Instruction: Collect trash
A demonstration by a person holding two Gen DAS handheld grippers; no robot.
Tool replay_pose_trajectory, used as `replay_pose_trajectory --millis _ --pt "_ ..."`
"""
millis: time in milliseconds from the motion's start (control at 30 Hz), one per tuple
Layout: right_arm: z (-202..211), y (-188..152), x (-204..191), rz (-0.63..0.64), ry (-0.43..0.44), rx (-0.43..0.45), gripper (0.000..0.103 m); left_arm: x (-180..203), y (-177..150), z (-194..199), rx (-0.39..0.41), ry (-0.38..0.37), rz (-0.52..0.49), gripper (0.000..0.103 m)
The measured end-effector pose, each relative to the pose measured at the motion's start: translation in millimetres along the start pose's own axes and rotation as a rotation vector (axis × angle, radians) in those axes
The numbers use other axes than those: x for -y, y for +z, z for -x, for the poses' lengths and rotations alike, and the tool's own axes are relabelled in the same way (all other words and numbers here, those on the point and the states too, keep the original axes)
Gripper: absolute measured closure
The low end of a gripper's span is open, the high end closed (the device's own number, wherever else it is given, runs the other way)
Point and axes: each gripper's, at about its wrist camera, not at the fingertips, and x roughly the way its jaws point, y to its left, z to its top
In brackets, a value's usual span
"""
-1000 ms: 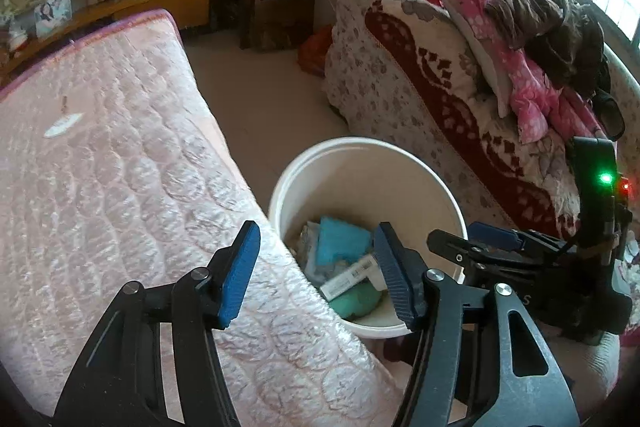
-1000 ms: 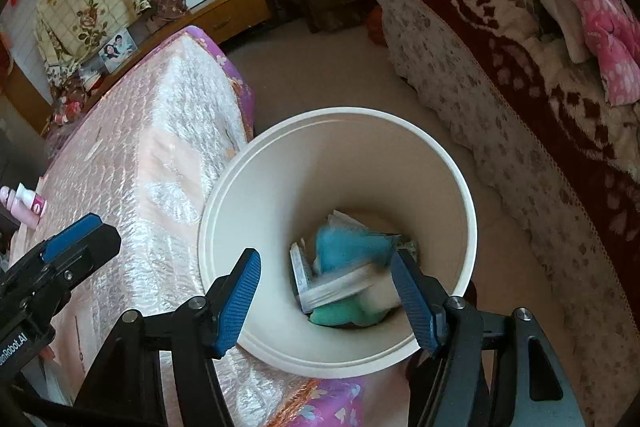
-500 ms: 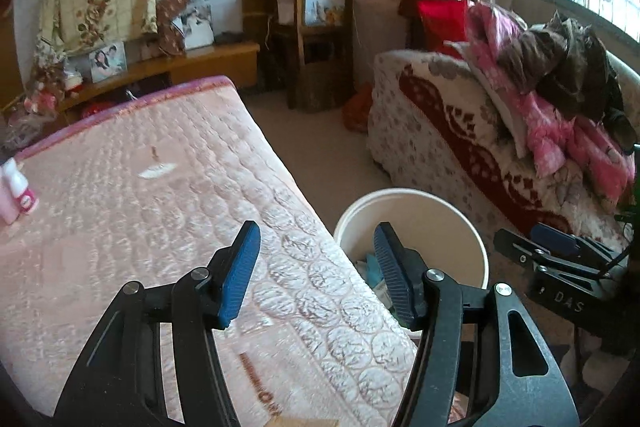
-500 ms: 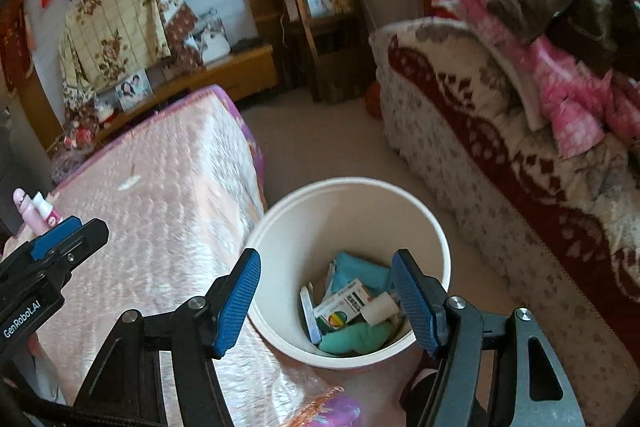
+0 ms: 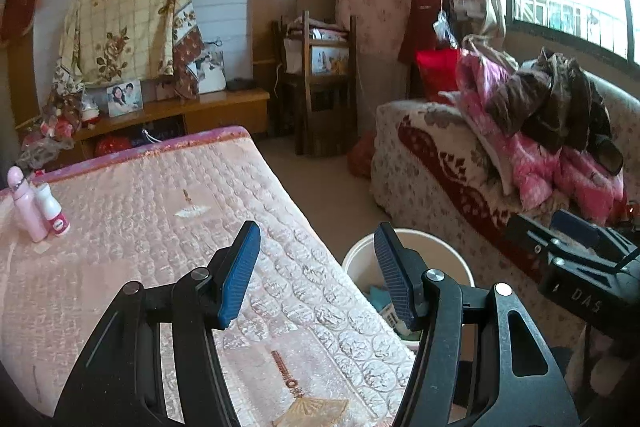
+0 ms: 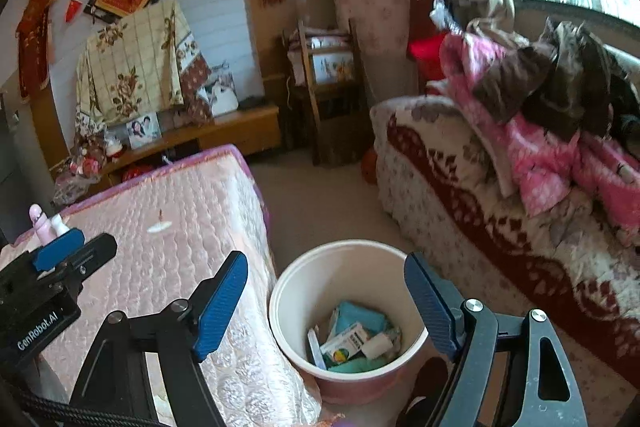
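A cream bucket point(image 6: 288, 287) point(image 5: 448, 251) stands on the floor between the pink-covered table and the sofa. Inside lie a teal packet point(image 6: 360, 319), a small printed box point(image 6: 344, 343) and other bits of trash. My right gripper point(image 6: 326, 307) hangs above and before the bucket; its jaws are opening and nothing is between them. My left gripper point(image 5: 316, 267) is open and empty over the table's edge. Each gripper shows in the other's view: the right gripper point(image 5: 576, 247), the left gripper point(image 6: 68, 251).
The pink quilted table cover point(image 5: 140, 227) point(image 6: 168, 227) fills the left. Two pink and white bottles point(image 5: 36, 211) stand at its far left edge. A sofa point(image 5: 460, 163) piled with clothes runs along the right. A wooden chair point(image 5: 320, 83) and a low shelf point(image 5: 192, 107) stand at the back.
Both grippers rose and tilted up away from the bucket, so more of the room shows. The right gripper's jaws have spread wider; the left's are unchanged.
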Motion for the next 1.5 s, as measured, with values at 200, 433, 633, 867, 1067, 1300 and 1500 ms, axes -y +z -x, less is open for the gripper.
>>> replay_pose_trajectory --millis 200,433,633,867,1067,1300,1500 --pt "29 11 -13 0.037 -0.029 0.105 0.014 -9 4 18 0.044 0.014 0.014 0.045" --pt "36 14 -24 0.062 -0.019 0.121 0.013 -12 4 31 0.079 0.030 0.010 0.045" --pt "43 17 -26 0.052 -0.003 0.129 0.013 -14 6 39 0.100 0.034 0.011 0.045" --pt "52 20 -30 0.057 -0.001 0.152 0.009 -21 8 46 0.117 0.034 0.029 0.045" --pt "52 20 -30 0.056 -0.001 0.152 0.009 -21 8 47 0.119 0.034 0.028 0.045" --pt "52 21 -32 0.058 0.001 0.146 0.009 -21 8 47 0.120 0.037 0.026 0.045" --pt "47 25 -31 0.061 0.005 0.128 0.008 -21 8 46 0.119 0.035 0.027 0.045"
